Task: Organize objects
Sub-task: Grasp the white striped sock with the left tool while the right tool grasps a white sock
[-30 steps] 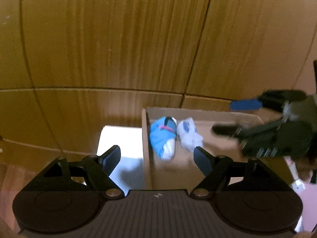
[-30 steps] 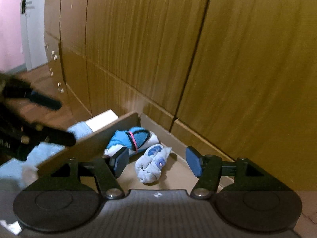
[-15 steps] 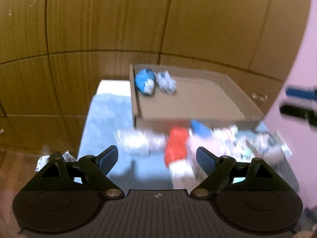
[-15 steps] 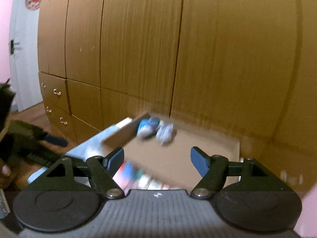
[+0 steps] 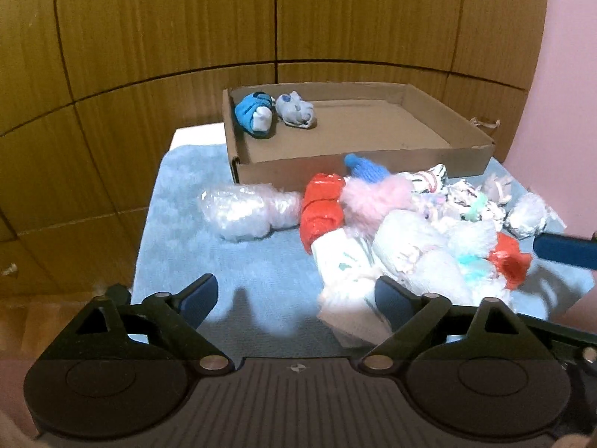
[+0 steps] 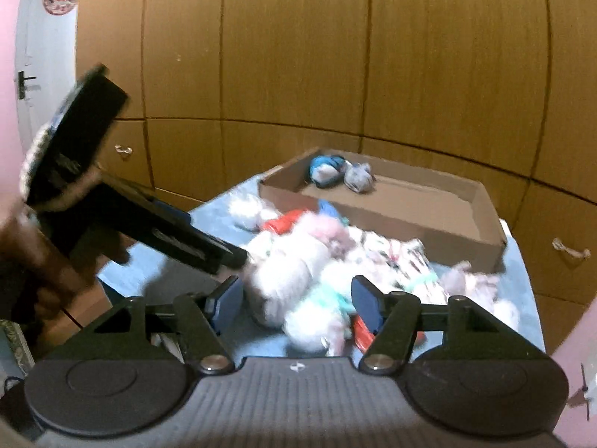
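Note:
A pile of rolled sock bundles (image 5: 410,224) (image 6: 317,261), white, pink, red and teal, lies on a blue towel (image 5: 224,261) (image 6: 156,272). Behind it stands a shallow cardboard box (image 5: 358,171) (image 6: 373,220), with a blue bundle (image 5: 253,114) (image 6: 326,168) and a grey bundle (image 5: 296,112) (image 6: 358,177) in its far left corner. My left gripper (image 5: 294,298) (image 6: 231,254) hovers at the pile's near left edge, jaws opening; a white bundle lies by its right finger, not pressed. My right gripper (image 6: 294,302) (image 5: 563,250) is over the pile's right side, jaws closing around white bundles without gripping.
A plastic-wrapped bundle (image 5: 242,211) lies apart at the pile's left. Wooden cabinet fronts with drawer handles (image 6: 571,252) rise close behind the box. A pink wall (image 5: 567,74) stands at the right, a white door (image 6: 37,74) at the far left. The towel's left part is bare.
Both grippers have pulled back from the box, so the sock pile and the towel have come into view. The left jaws stand wider; the right jaws are narrower than half a second ago.

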